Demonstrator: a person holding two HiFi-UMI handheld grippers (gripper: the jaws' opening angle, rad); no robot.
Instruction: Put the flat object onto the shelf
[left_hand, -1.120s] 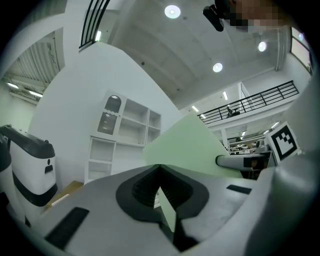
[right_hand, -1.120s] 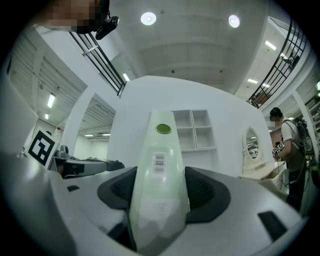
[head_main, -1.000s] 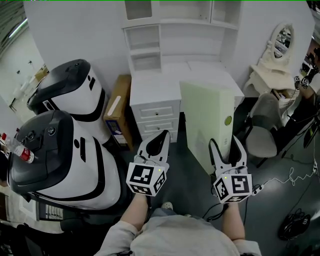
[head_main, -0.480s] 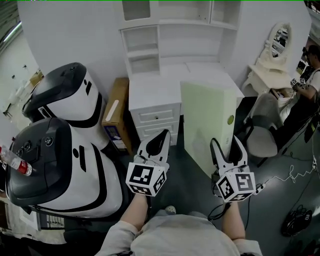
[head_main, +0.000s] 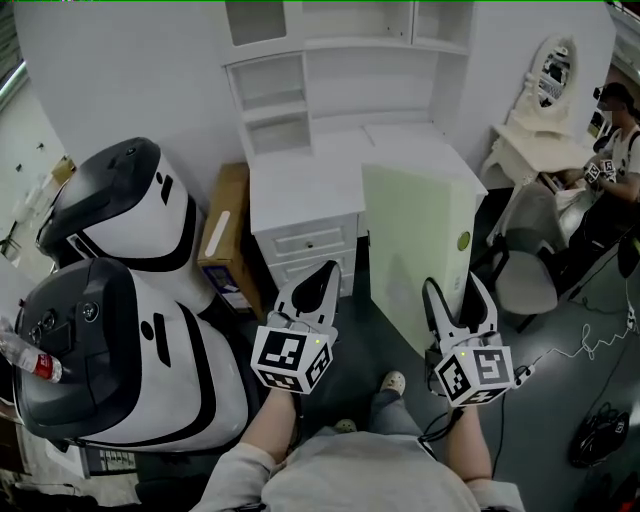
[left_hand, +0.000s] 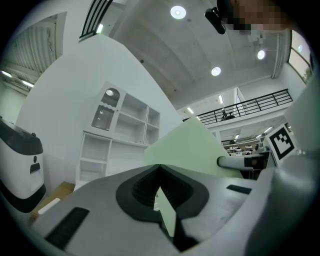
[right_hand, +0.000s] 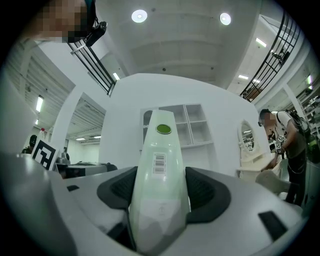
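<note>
The flat object (head_main: 415, 240) is a tall pale green panel with a green dot and a barcode label (right_hand: 159, 162). It stands upright, and my right gripper (head_main: 457, 300) is shut on its near lower edge, one jaw on each face (right_hand: 159, 175). My left gripper (head_main: 322, 272) is shut with its tips touching (left_hand: 159, 166), just left of the panel and apart from it. Through the gap behind its tips a sliver of the green panel (left_hand: 185, 150) shows. The white shelf unit (head_main: 300, 90) rises above a white drawer desk ahead (left_hand: 125, 130) (right_hand: 192, 125).
Two big white-and-black machines (head_main: 120, 340) (head_main: 125, 205) fill the left. A cardboard box (head_main: 222, 235) leans beside the drawers. At right stand a grey chair (head_main: 528, 270), a vanity with mirror (head_main: 548, 95) and a person (head_main: 615, 130). Cables (head_main: 590, 350) cross the floor.
Both grippers and the green panel have come closer to the shelf unit. The person's foot now shows stepping forward on the floor between the arms.
</note>
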